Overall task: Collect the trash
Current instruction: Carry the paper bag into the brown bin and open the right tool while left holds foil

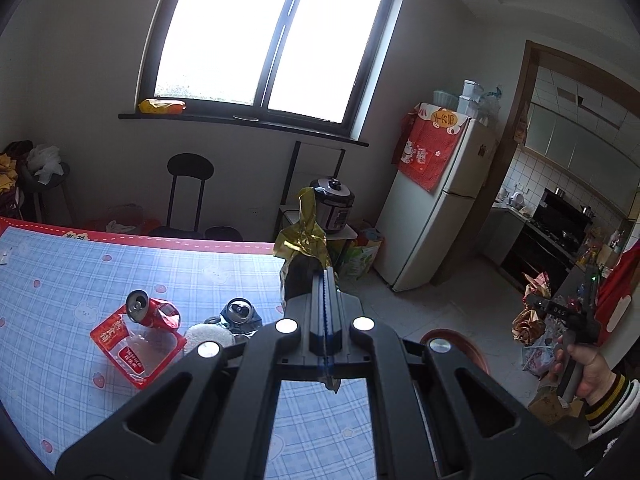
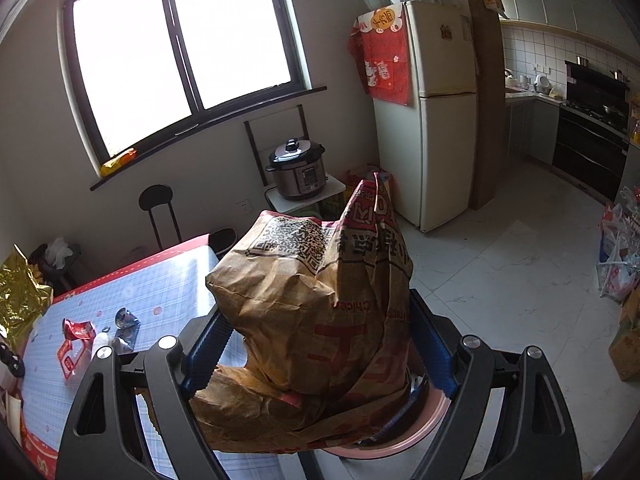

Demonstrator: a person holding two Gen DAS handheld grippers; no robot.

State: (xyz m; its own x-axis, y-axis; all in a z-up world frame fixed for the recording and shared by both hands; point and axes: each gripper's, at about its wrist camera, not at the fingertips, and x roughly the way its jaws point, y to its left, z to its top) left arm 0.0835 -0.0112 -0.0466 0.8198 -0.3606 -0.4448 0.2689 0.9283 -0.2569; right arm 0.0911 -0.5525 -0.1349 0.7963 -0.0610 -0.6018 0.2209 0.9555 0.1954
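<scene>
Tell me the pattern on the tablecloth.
The tablecloth is light blue plaid with small pink prints and a red border, clearest in the left wrist view.

- The left gripper (image 1: 325,280) is above the table's (image 1: 60,264) right edge, with a foil wrapper (image 1: 302,240) between its fingers, reaching ahead of the tips.
- Left of that gripper, on the table: a crushed can (image 1: 150,312) lies on a plastic packet (image 1: 136,350), and a second can (image 1: 239,312) sits nearer the gripper.
- Ahead of it, past the table: a pressure cooker (image 1: 333,204) on a small stand, with a fridge (image 1: 436,204) to its right.
- Below and right of it is a round bin (image 1: 460,344).
- The right gripper (image 2: 320,336) has a paper bag (image 2: 316,312) between its fingers, above the bin's rim (image 2: 424,420); the table lies to its left.
</scene>
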